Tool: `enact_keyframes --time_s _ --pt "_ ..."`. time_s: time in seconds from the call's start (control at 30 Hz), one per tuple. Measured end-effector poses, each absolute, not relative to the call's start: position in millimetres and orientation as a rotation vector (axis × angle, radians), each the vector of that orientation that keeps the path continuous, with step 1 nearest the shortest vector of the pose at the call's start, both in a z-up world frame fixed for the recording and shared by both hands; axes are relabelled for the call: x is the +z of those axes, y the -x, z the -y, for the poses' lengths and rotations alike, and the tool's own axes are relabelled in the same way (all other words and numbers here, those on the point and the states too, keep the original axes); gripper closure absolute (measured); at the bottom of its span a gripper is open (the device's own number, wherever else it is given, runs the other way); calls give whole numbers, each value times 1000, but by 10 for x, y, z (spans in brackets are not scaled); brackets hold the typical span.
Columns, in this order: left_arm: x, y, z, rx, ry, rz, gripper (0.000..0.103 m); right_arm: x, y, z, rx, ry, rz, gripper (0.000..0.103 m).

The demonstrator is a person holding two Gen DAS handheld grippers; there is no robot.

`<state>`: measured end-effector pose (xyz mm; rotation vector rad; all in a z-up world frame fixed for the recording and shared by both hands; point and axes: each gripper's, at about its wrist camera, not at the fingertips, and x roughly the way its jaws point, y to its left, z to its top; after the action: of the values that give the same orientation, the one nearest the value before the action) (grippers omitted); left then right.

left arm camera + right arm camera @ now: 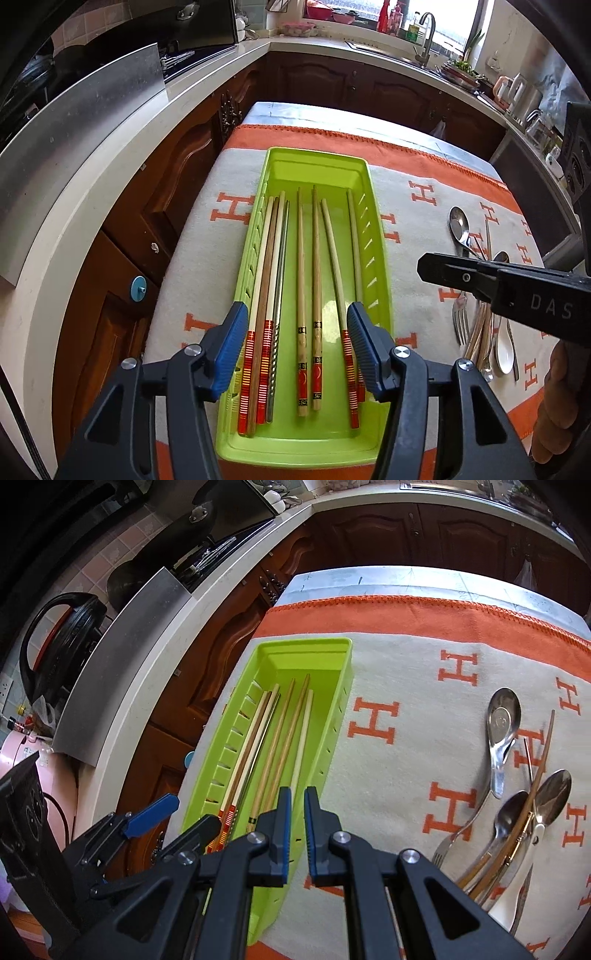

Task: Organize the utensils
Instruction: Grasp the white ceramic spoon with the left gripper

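A lime-green slotted tray (317, 166) lies lengthwise on the table and holds several chopsticks (301, 295), wooden, white and one metal. My left gripper (295, 350) is open and empty, its blue pads above the tray's near end. My right gripper (298, 834) is nearly closed with a narrow gap, holding nothing, above the tray's right wall (332, 734). To the right lies a pile of spoons (502, 723), a fork (443, 853), loose chopsticks (535, 786) and a white ceramic spoon (504, 350). The right gripper's black body (480, 277) shows in the left wrist view.
The table wears a white and orange cloth with H letters (373, 720). A kitchen counter (92, 206) with wooden cabinets runs along the left and back, with a sink and tap (424, 37) at the far side. A black kettle (62, 642) stands on the counter.
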<state>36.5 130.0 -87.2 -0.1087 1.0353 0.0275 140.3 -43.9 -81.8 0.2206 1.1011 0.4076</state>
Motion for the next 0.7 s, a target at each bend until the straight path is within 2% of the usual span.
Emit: enact_keyframes --time_s 0.13,0.5,0.6,0.7 --pt "-881 -336 -1161 5 95 -1049 45 -810 -1223 563 401 -201 -1075 96" --pt "-916 -310 -634 -96 27 -1088 45 -902 -811 1200 339 -200 -1034 95" --pt "-925 -316 -485 -131 20 -1099 45 -942 -709 1423 297 -213 -1020 86" --pt "-956 -332 -319 -162 11 -1115 45 -978 -628 1657 257 -249 -1009 83"
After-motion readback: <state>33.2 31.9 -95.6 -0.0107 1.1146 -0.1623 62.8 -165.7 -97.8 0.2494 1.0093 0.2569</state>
